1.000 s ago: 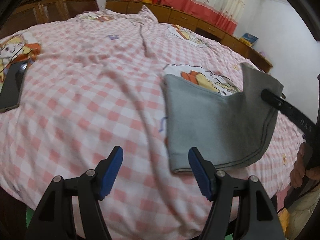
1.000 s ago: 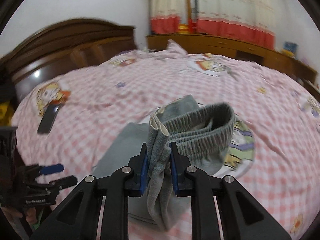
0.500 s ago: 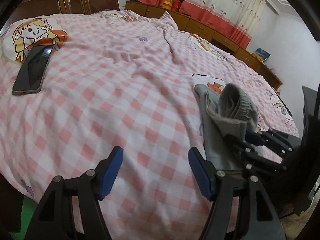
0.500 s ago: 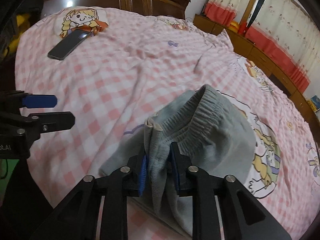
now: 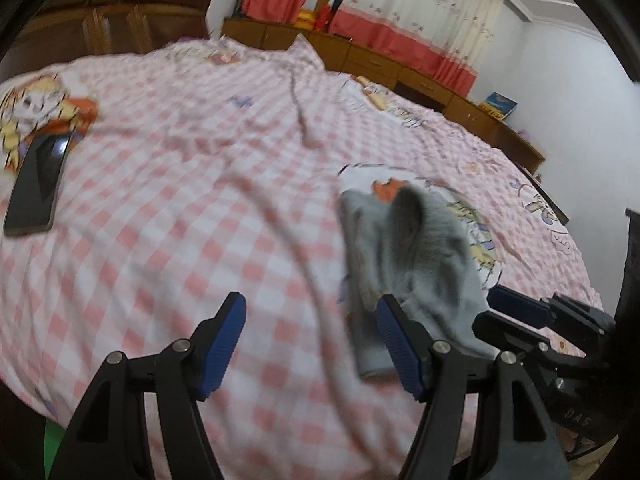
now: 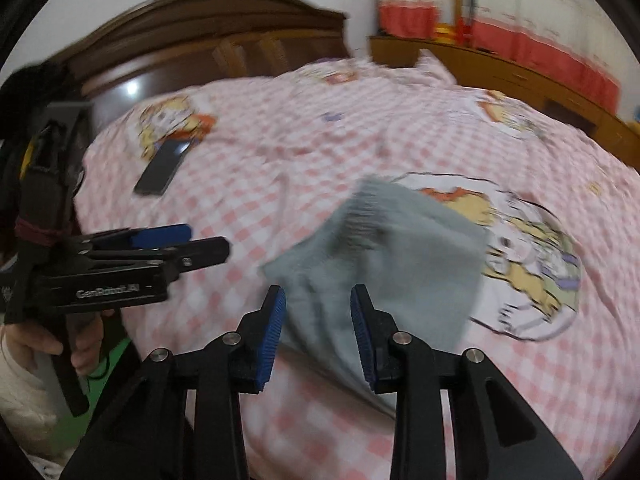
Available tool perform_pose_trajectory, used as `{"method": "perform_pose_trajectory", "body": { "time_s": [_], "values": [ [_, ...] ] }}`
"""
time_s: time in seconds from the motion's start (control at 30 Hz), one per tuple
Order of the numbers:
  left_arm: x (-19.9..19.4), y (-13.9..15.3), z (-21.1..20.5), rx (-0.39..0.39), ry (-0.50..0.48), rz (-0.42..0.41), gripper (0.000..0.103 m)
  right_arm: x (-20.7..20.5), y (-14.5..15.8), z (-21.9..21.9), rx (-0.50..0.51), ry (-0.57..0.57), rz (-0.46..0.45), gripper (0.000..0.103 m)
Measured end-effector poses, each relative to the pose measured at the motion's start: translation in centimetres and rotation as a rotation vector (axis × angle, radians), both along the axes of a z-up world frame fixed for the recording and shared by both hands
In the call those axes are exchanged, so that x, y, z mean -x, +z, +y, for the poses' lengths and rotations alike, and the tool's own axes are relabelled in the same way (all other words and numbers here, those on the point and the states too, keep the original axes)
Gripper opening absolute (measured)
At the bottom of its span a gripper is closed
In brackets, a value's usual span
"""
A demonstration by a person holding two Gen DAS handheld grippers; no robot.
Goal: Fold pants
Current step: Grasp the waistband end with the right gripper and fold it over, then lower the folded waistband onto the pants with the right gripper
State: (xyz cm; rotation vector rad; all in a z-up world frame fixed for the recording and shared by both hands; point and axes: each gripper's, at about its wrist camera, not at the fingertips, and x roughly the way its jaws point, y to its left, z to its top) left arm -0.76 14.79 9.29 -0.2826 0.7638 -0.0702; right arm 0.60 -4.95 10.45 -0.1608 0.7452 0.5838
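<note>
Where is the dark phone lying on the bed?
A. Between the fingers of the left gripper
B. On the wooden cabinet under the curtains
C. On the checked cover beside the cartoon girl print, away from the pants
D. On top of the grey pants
C: the phone lies flat on the checked cover next to the cartoon girl print, well apart from the grey pants.

Grey pants (image 6: 404, 276) on pink-and-white checked bedspread (image 5: 168, 216), black phone (image 5: 36, 190), blue-padded black claws.
</note>
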Motion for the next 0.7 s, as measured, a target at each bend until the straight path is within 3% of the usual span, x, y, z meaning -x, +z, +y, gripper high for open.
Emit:
{"method": "perform_pose_trajectory", "body": {
  "time_s": [0.23,0.4,0.53,0.6,0.7],
  "values": [
    [-3.1,2.6,-6.2,-0.065,-0.165,-0.081,0.065,-4.6,-0.4,-5.4,-0.077,-0.229,0.04,0.033],
    [-7.4,3.4,-9.2,-0.093,-0.216,-0.106,0.065,-6.2,-1.2,-6.7,-0.15,-0.283,0.068,0.026],
    [-12.1,1.2,-10.4,-0.329,-0.115,-0.043,0.065,-7.4,-2.5,-5.6,-0.16,-0.275,0.077,0.026],
    [-13.6,-0.5,-10.1,-0.357,-0.116,0.007,0.066,-8.3,-3.7,-4.7,-0.143,-0.262,0.092,0.026],
    [-15.2,-3.1,-9.1,-0.326,-0.124,0.08,0.067,-9.6,-6.0,-3.9,-0.109,-0.266,0.133,0.026]
  ]
}}
